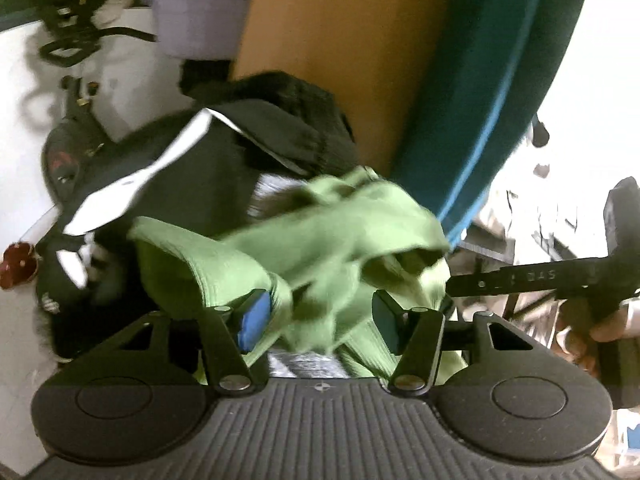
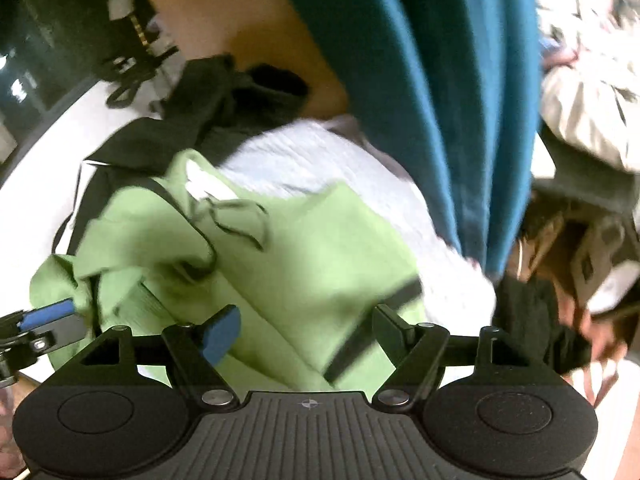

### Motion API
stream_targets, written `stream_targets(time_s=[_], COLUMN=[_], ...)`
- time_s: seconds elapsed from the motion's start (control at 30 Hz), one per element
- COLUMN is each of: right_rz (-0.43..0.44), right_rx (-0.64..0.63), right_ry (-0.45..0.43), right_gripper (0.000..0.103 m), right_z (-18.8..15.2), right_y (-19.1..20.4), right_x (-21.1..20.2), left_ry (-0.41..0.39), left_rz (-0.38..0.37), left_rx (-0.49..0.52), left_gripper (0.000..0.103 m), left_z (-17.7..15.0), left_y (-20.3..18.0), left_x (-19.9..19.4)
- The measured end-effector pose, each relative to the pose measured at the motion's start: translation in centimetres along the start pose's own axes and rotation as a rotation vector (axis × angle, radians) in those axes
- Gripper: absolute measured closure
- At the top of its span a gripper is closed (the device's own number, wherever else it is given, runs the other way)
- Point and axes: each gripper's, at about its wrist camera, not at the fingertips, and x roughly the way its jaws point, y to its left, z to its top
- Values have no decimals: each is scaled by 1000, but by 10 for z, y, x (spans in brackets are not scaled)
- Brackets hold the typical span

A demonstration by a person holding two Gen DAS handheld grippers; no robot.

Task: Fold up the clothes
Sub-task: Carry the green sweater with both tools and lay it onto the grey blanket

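A light green garment (image 1: 304, 240) lies bunched on a pile of clothes, blurred by motion. My left gripper (image 1: 320, 320) is open, its fingers wide apart with green cloth lying between them. In the right wrist view the green garment (image 2: 288, 256) spreads flatter, with a dark strap or trim across it. My right gripper (image 2: 306, 334) is open just above it, with cloth under both fingers. The left gripper's blue pad (image 2: 50, 314) shows at the left edge, against the garment's left end. The right gripper's finger (image 1: 520, 280) reaches in from the right.
Black clothing with white stripes (image 1: 160, 168) lies behind the green garment, and a pale grey cloth (image 2: 304, 160) lies under it. A teal curtain (image 2: 440, 80) and a wooden panel (image 1: 340, 40) stand behind. A lavender bowl (image 1: 196, 20) sits on the white table (image 1: 128, 72).
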Motion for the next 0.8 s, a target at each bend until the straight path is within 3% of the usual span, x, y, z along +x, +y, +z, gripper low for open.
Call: stream_targets(time_s=[0.23, 0.27, 0.3, 0.4, 0.6, 0.73, 0.8], right_rz=[-18, -20, -22, -24, -16, -4, 0], right_rx=[12, 20, 28, 57, 141, 214, 215], right_ry=[72, 82, 92, 114, 102, 86, 86], right_gripper=[33, 33, 33, 33, 29, 28, 28], right_z=[-43, -48, -53, -65, -75, -77, -79], right_y=[-19, -22, -24, -32, -52, -64, -65], right_x=[10, 12, 14, 19, 24, 26, 28], left_ry=[68, 69, 67, 40, -73, -153, -151], left_rz=[121, 125, 131, 113, 146, 253, 264], left_rx=[105, 109, 117, 102, 3, -59, -81], left_gripper=[46, 58, 78, 97, 98, 101, 101], left_z=[4, 5, 6, 7, 9, 11, 15], left_y=[-23, -25, -25, -22, -7, 13, 25], left_x=[41, 40, 37, 24, -18, -39, -42])
